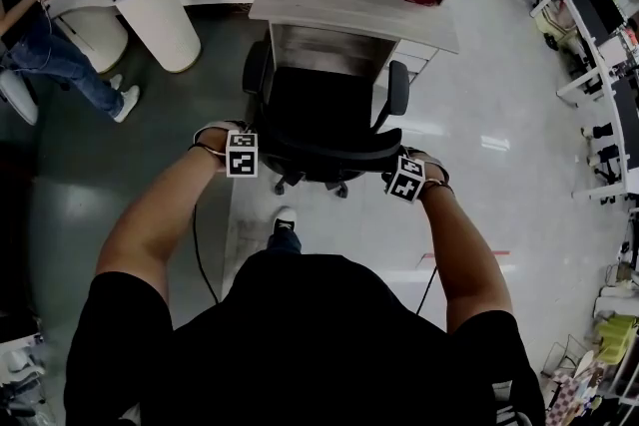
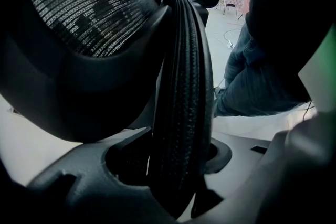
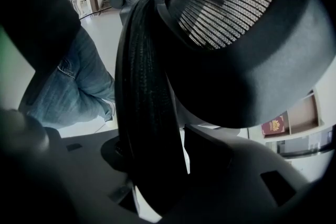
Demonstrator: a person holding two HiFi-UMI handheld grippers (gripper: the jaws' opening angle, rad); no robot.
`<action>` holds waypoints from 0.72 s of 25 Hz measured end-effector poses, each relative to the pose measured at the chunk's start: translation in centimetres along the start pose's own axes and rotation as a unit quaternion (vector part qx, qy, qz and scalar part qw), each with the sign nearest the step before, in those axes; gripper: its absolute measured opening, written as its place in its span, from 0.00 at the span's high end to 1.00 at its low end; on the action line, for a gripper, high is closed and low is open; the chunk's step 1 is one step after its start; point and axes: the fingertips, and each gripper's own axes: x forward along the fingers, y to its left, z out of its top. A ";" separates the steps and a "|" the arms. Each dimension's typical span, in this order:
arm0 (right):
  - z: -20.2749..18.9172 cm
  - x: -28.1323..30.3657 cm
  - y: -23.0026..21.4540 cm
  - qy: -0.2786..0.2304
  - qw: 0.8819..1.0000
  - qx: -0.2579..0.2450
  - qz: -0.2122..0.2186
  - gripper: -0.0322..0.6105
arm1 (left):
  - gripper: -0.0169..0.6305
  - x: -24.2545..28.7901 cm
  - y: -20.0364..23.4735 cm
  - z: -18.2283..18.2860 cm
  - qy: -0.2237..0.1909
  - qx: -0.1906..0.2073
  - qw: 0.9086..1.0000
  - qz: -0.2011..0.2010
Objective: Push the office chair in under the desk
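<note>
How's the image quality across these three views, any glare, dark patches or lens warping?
Head view: fisheye bends the room's edges, the left side is dim, and light glares off the floor. Left gripper view: the chair backrest looms dark and close, the mesh beside it catching streaky highlights. Right gripper view: equally shadowed, bright only behind.

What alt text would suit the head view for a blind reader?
Seen from above, a person holds the backrest of a black office chair with the left gripper and the right gripper, the chair facing a grey desk with shelves. Another person is beside a white table, upper left.
</note>
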 end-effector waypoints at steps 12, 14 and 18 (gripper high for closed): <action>2.0 1.8 -5.1 0.002 1.000 0.009 -0.002 0.60 | 0.65 0.8 5.9 -2.1 -0.004 0.010 1.000 -0.001; 2.2 2.0 -6.3 0.002 1.000 0.011 -0.005 0.60 | 0.65 0.9 7.1 -2.2 -0.007 0.009 1.000 0.001; 2.4 2.8 -8.7 0.005 1.000 0.012 -0.007 0.60 | 0.65 1.4 9.6 -2.4 -0.009 0.010 1.000 0.002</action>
